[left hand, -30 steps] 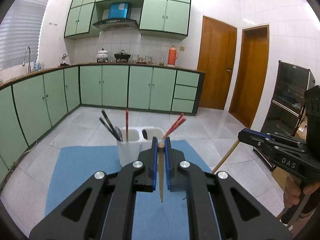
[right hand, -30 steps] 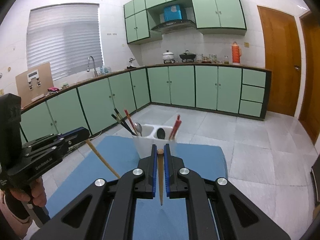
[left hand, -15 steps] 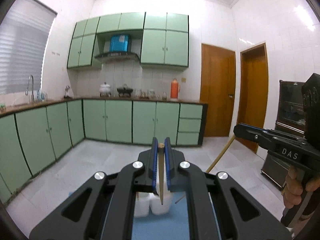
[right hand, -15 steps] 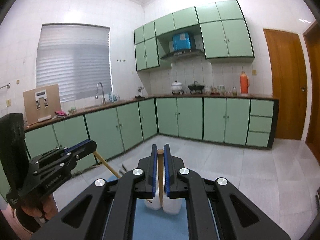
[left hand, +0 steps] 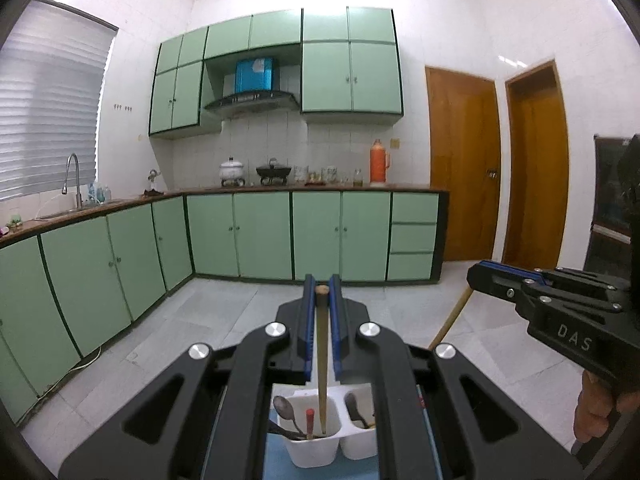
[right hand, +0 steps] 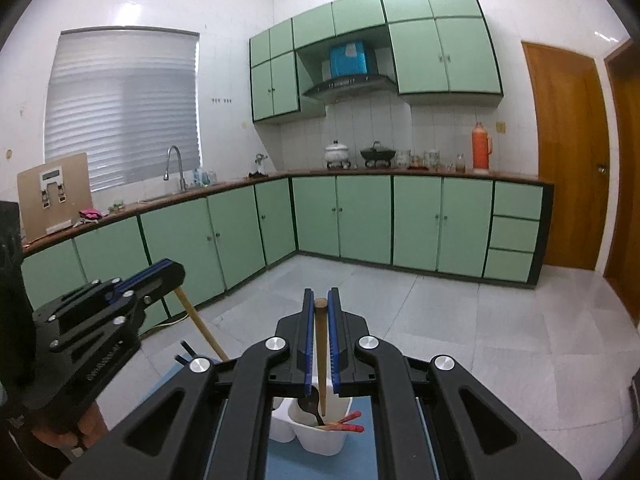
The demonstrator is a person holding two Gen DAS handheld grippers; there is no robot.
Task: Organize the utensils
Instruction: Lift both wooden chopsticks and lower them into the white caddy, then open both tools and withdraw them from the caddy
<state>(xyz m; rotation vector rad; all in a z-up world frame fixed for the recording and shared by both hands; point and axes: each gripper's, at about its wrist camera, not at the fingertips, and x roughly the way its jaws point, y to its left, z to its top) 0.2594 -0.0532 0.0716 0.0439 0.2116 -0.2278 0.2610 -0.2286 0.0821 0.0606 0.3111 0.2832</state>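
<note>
My left gripper (left hand: 321,300) is shut on a wooden chopstick (left hand: 321,360) that hangs point-down into the left compartment of the white two-part utensil holder (left hand: 312,452). That compartment holds a spoon and a red chopstick. My right gripper (right hand: 320,304) is shut on another wooden chopstick (right hand: 321,364) whose tip is over the right compartment of the holder (right hand: 320,442), which holds a dark spoon and red chopsticks. Each gripper shows in the other's view, the right one (left hand: 486,276) and the left one (right hand: 168,272).
The holder stands on a blue mat (right hand: 288,464) on the table. Beyond are the tiled floor, green cabinets (left hand: 260,236), a sink with tap (left hand: 72,180) and wooden doors (left hand: 464,160).
Both grippers have risen and come in over the holder, which has slid from mid-frame to the bottom. The chopstick tips now hang at the compartments.
</note>
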